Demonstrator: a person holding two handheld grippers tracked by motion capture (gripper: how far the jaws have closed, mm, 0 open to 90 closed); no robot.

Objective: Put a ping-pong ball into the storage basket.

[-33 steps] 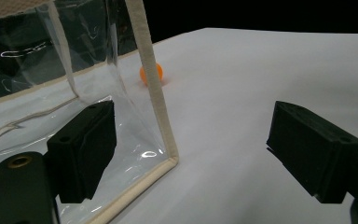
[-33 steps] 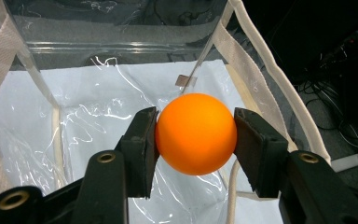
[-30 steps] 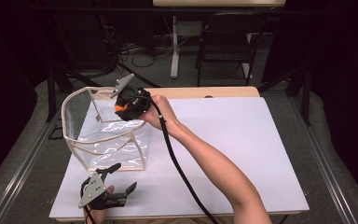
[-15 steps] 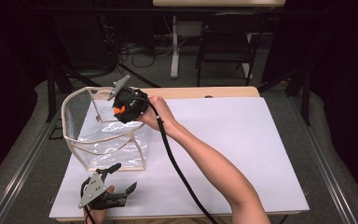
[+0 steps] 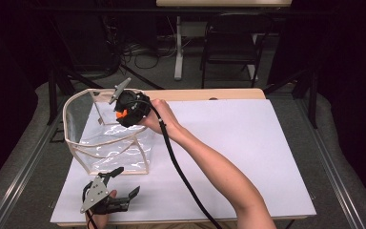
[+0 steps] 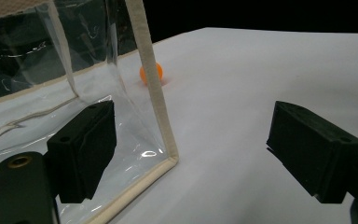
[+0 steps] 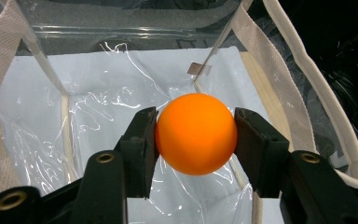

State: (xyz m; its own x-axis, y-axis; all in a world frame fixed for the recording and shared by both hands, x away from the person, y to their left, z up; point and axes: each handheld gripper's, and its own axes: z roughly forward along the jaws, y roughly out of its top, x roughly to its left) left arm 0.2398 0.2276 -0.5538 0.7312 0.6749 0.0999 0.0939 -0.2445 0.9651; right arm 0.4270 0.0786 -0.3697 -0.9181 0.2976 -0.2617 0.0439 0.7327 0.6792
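Right gripper (image 7: pixel 196 135): I have its two black jaws closed on a smooth orange ball (image 7: pixel 196 133), one pad pressed on each side; in the high view the gripper (image 5: pixel 124 114) hangs over the open top of the bag.
Held ball: clamped between the pads, above the bag's mouth, off the bag floor.
Left gripper (image 6: pixel 191 154): jaws wide apart, holding nothing; it sits low at the near edge of the bench (image 5: pixel 248 143), just beside the bag's near corner.
Container: one clear plastic bag with cream fabric trim (image 5: pixel 107 143), standing open on the white bench top; I can see nothing lying on its floor in the right gripper view.
Second ball (image 6: pixel 150 73): a small orange ball on the bench, outside the bag, partly behind its trim.
Count: two orange balls, one bag, two grippers.
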